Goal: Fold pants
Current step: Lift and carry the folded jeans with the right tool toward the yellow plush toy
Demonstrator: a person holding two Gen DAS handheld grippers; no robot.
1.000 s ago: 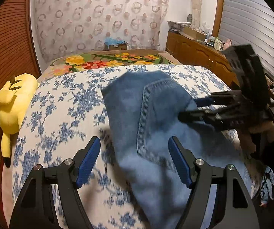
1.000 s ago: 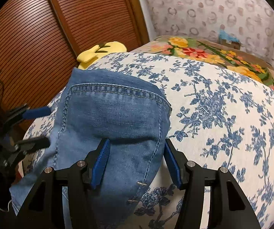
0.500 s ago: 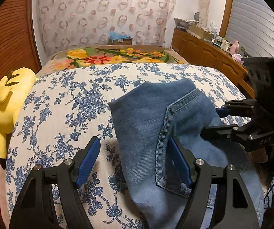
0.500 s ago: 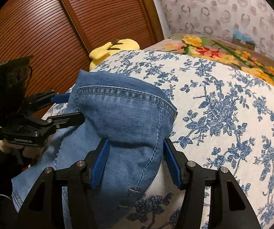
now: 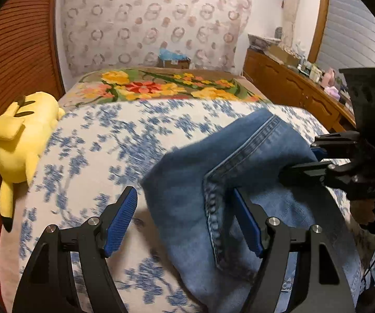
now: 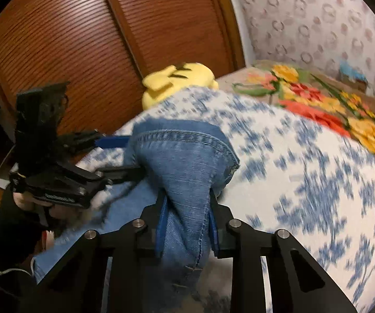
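Blue denim pants [image 5: 213, 182] lie bunched on the floral bedspread [image 5: 96, 143] toward the near right of the bed. My left gripper [image 5: 185, 219] is open, its blue pads straddling the pants' edge; the right pad is against a seam. In the right wrist view my right gripper [image 6: 186, 224] is shut on a bunched fold of the pants [image 6: 185, 167]. The left gripper [image 6: 114, 154] shows there at the left, its fingers at the pants' far edge. The right gripper [image 5: 307, 160] shows at the right of the left wrist view, pinching denim.
A yellow plush toy [image 5: 20, 140] lies at the bed's left edge by the wooden slatted doors [image 6: 83, 52]. A bright flowered blanket [image 5: 161, 86] covers the head of the bed. A wooden dresser [image 5: 292, 91] with clutter stands to the right.
My right gripper has closed on the denim, bunching it into a fold. The pants have been pulled toward the near right of the bed. My left gripper stays open.
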